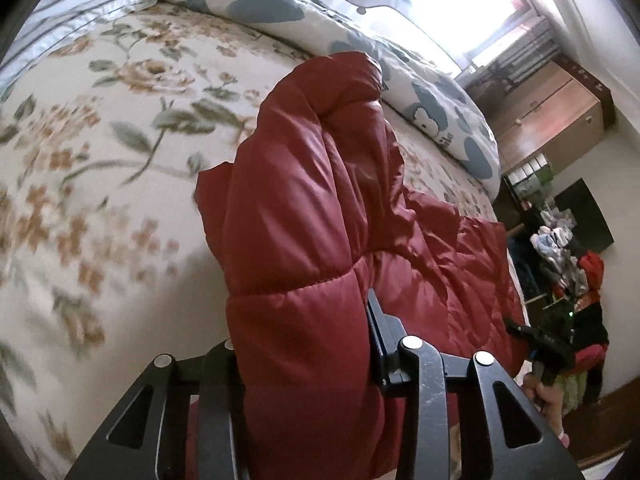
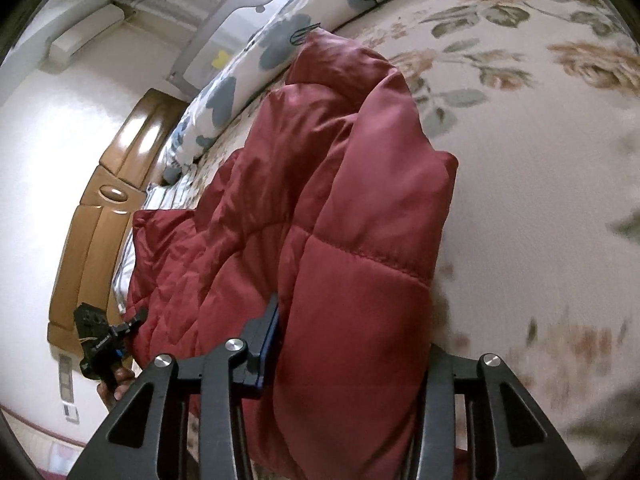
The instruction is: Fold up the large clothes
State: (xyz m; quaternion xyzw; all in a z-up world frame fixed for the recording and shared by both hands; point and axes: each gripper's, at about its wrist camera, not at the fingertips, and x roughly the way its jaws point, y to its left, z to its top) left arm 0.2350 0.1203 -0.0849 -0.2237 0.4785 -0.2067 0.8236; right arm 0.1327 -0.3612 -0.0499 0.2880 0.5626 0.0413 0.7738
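Note:
A red quilted puffer jacket lies partly on a floral bedspread. My left gripper is shut on a thick padded fold of the jacket and lifts it; only the right finger shows, the other is hidden by fabric. In the right wrist view my right gripper is shut on another padded fold of the same jacket; its left finger shows. Each view shows the other gripper at the jacket's far edge: the right gripper and the left gripper.
A rolled white duvet with blue cartoon prints lies along the bed's far side. A wooden headboard stands at one end. A wooden cabinet and a pile of clothes are beyond the bed's foot.

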